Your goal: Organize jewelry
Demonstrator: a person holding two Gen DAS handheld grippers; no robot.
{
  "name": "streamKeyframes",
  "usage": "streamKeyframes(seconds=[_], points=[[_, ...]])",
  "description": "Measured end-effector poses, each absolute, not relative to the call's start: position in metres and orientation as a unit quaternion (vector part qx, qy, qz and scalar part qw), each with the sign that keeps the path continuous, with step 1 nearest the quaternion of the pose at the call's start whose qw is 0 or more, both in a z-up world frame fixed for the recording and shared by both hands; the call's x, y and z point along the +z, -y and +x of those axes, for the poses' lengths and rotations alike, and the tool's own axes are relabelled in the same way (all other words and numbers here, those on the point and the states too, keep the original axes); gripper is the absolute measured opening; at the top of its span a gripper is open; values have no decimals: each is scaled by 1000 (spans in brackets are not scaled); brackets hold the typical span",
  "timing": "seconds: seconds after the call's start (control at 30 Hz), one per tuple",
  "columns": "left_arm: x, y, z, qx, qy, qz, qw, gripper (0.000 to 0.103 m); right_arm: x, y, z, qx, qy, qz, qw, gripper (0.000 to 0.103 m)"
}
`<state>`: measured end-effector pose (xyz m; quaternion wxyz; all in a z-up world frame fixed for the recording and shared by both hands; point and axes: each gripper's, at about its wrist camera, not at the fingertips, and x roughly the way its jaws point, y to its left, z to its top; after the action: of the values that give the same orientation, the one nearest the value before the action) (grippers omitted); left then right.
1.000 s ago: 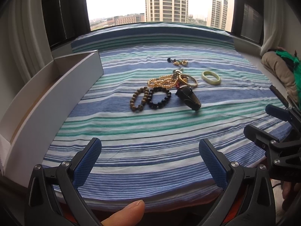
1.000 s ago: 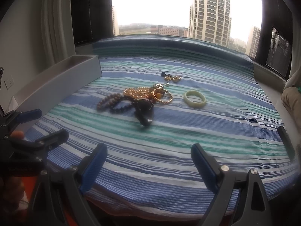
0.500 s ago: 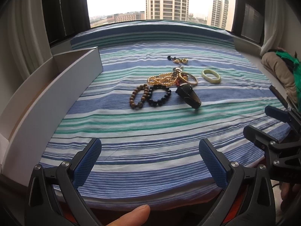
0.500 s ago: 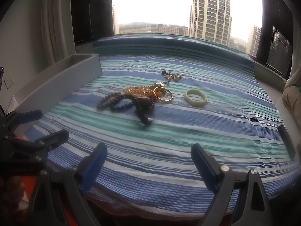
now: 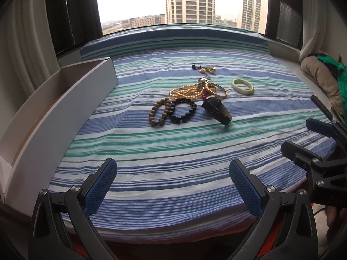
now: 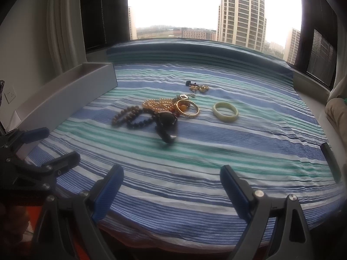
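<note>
Left wrist view: left gripper (image 5: pixel 173 181) spread wide, blue-padded fingers (image 5: pixel 100 185) empty, hovering over the near edge of the blue, green and white striped bedsheet (image 5: pixel 173 151). Broad bare stretch of striped cloth between the gripper and the jewellery. Clustered mid-sheet: brown wooden bead bracelet (image 5: pixel 159 114) touching black bead bracelet (image 5: pixel 183 113); just right of these, dark brown-black pendant-like piece (image 5: pixel 216 110) lying tilted. Behind them, tangled gold bead chain (image 5: pixel 184 92) and gold bangle (image 5: pixel 216 89) overlapping. Pale green jade bangle (image 5: pixel 242 86) apart to the right, lying flat. Small gold earrings with a dark bit (image 5: pixel 206 69) farther back, apart from the cluster. Long white open cardboard box (image 5: pixel 65 108) along the sheet's left edge, near wall beside the cluster, not touching it. Right gripper (image 5: pixel 303 138) at the right border, spread open, nothing held, over the sheet's right edge.

Right wrist view: right gripper (image 6: pixel 171 186) wide, empty, above the near edge of the sheet (image 6: pixel 195 162). Same cluster ahead: wooden beads (image 6: pixel 124 113), black beads (image 6: pixel 138 122), dark piece (image 6: pixel 166 123), gold chain (image 6: pixel 158 104), gold bangle (image 6: pixel 187 108), jade bangle (image 6: pixel 225 111) alone to the right with bare cloth around it, earrings (image 6: pixel 197 87) behind. Box (image 6: pixel 71 95) on the left; left gripper (image 6: pixel 49 145) at the left border, open.
</note>
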<state>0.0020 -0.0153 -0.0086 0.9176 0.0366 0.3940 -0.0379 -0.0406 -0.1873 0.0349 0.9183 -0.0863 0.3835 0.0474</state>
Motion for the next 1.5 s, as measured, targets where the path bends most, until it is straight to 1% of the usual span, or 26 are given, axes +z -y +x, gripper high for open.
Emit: streamKeyframes(seconds=[0.23,0.33,0.43,0.57,0.6,0.73,0.8,0.83,0.93,1.03,1.1,1.13,1.17,1.27,1.4,1.43,1.47,1.5], points=[[-10,-5,7,-21,-400,15,916,103,37,188,-43,51,-381,-86,919,92],[-15,-17,15,-12,-413,2,911,103,32,191,-40,52,-389,-76,917,92],[-10,-26,31,-4,-410,0,912,103,30,197,-37,53,-397,-61,914,92],[2,-32,64,4,-382,33,923,103,31,205,-34,50,-395,-46,916,92],[1,-31,77,-9,-386,43,922,103,31,208,-34,48,-395,-42,917,92],[-29,-17,127,-86,-435,89,892,103,31,219,-35,41,-395,-23,918,92],[-48,-11,146,-86,-450,116,881,102,32,226,-38,33,-393,-16,919,92],[-55,-10,154,-82,-455,121,878,99,34,228,-39,29,-391,-13,920,92],[-75,-14,175,-71,-488,95,865,84,36,240,-43,14,-387,-3,922,92],[-89,-17,182,-69,-498,78,861,83,35,250,-43,1,-391,10,920,92],[-95,-12,181,-72,-498,98,859,79,33,253,-42,-3,-396,17,918,92],[-97,-7,179,-74,-495,114,858,70,32,253,-41,-3,-398,18,917,92],[-98,-3,178,-75,-492,131,857,65,31,253,-40,-3,-400,18,916,92],[-90,4,169,-82,-473,157,863,64,30,246,-38,4,-403,13,915,92],[-75,3,165,-120,-461,155,866,62,29,241,-39,7,-406,7,914,92],[-74,4,165,-131,-462,155,864,59,28,241,-38,6,-408,7,913,92],[-74,5,165,-142,-464,157,860,52,26,242,-37,5,-410,9,912,92],[-75,8,167,-153,-469,162,855,49,25,242,-36,5,-412,12,911,92]])
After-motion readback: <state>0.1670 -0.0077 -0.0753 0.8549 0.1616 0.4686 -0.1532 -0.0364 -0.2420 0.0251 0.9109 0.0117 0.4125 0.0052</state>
